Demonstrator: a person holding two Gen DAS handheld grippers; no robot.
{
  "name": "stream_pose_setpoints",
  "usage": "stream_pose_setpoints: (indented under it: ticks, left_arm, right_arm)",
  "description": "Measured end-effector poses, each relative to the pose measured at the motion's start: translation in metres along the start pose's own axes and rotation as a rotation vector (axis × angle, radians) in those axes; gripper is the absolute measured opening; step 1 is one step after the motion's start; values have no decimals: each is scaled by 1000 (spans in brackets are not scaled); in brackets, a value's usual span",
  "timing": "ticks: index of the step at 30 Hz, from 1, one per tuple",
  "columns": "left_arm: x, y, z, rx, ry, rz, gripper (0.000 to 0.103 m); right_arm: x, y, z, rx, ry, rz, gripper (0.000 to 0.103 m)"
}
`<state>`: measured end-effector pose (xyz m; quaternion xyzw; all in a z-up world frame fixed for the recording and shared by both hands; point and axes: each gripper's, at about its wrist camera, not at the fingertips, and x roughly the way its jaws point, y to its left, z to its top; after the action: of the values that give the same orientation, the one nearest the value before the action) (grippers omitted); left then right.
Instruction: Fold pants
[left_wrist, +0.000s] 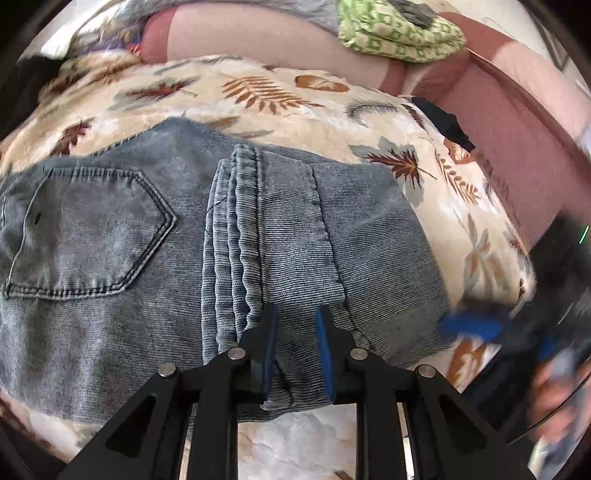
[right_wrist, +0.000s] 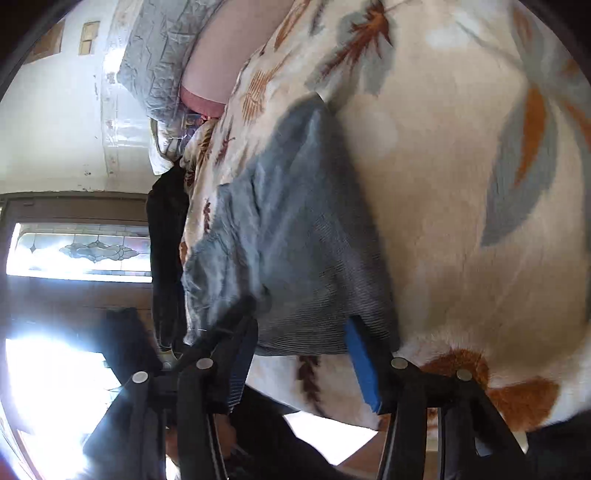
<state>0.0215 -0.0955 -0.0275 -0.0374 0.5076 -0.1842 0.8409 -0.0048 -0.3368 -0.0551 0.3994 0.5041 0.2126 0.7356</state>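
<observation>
Faded blue denim pants (left_wrist: 155, 236) lie folded on a cream blanket with a leaf print (left_wrist: 280, 92); a back pocket shows at left and the hems lie across the middle. My left gripper (left_wrist: 295, 314) is open, its blue pads (left_wrist: 271, 332) straddling a fold of denim at the near edge. My right gripper shows blurred at the right of the left wrist view (left_wrist: 476, 326). In the right wrist view the right gripper (right_wrist: 301, 332) is open at the corner of the pants (right_wrist: 295, 236), with its pads (right_wrist: 364, 363) on either side of the denim edge.
A pink sofa back (left_wrist: 258, 37) runs behind the blanket, with a green patterned cloth (left_wrist: 399, 37) on it. A dark garment (left_wrist: 447, 122) lies at the blanket's right edge. In the right wrist view a window (right_wrist: 81, 251) and bright floor are at left.
</observation>
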Motion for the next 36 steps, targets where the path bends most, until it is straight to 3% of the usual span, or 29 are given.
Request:
stream_pose_setpoints:
  ticks: [3,6,8,10,13,16,19,20,21,25,27,28,29,32,35,36]
  left_arm:
    - [-1,-3,2,0,5,18,21]
    - [1,-3,1,12,-2,18,21]
    - [1,-1,1,10,-5,8,21]
    - [1,2,1,-3,-1,-7,21]
    - [-1,4,0,-13,-3,-24,21]
    - [0,1,1,-5,-8,-15,22]
    - [0,2,0,-7,-11,-23,22]
    - [0,4,1,-14,-12,-34,22]
    - [0,5,1,-17,-11,-38,22]
    - [0,6,1,-25,-17,-50,22]
    - [1,2,1,-5,-26,-34,22]
    - [1,1,1,2,-29,-27,22]
    - [1,0,2,4,-30,-25,23]
    - [-11,6,3,-24,-28,-57,23]
    - [-48,32,0,-133,-122,-71,39]
    - [-63,45,-3,-182,-165,-79,49]
  right_arm:
    - [-10,20,28,-18,-14,56,55]
    - [13,21,55,-10,5,59,55]
    - [43,0,74,17,27,-81,55]
    - [51,-18,80,121,45,-17,51]
    - [18,11,87,39,-11,18,53]
    - [16,26,103,7,-12,48,56]
    - [44,11,124,26,26,-17,58]
    - [51,-6,125,54,51,-45,57]
    - [56,-15,126,98,55,-20,57]
    - [36,16,122,0,-3,18,58]
    - [39,19,128,-10,-36,8,63]
    - [49,13,132,-8,-36,-36,70]
    - [64,2,136,9,1,-61,67]
    - [52,3,130,43,-54,-15,64]
    - [27,40,102,-95,-110,-68,65]
    - [21,52,87,-148,-112,-60,65]
